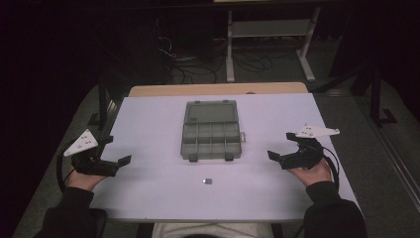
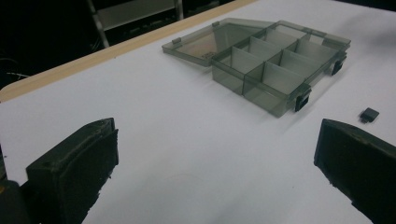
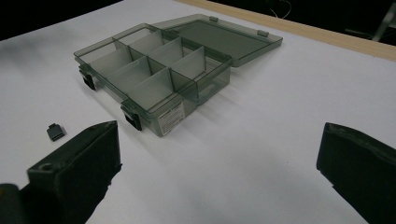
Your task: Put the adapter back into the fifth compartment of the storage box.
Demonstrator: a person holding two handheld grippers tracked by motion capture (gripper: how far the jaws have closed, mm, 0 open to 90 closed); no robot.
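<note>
A grey see-through compartment box lies in the middle of the white table, its lid folded flat toward the far side and its compartments empty. A small dark piece lies on the table just in front of it. My left gripper is held at the table's left side, open and empty. My right gripper is held at the right side, also open and empty. The left gripper view has the box and the piece ahead of its spread jaws. The right gripper view has the box and the piece.
The white table top ends in a wooden strip at its far edge. Behind it, on the dark floor, stand a metal frame and loose cables. Bare surface lies on both sides of the box.
</note>
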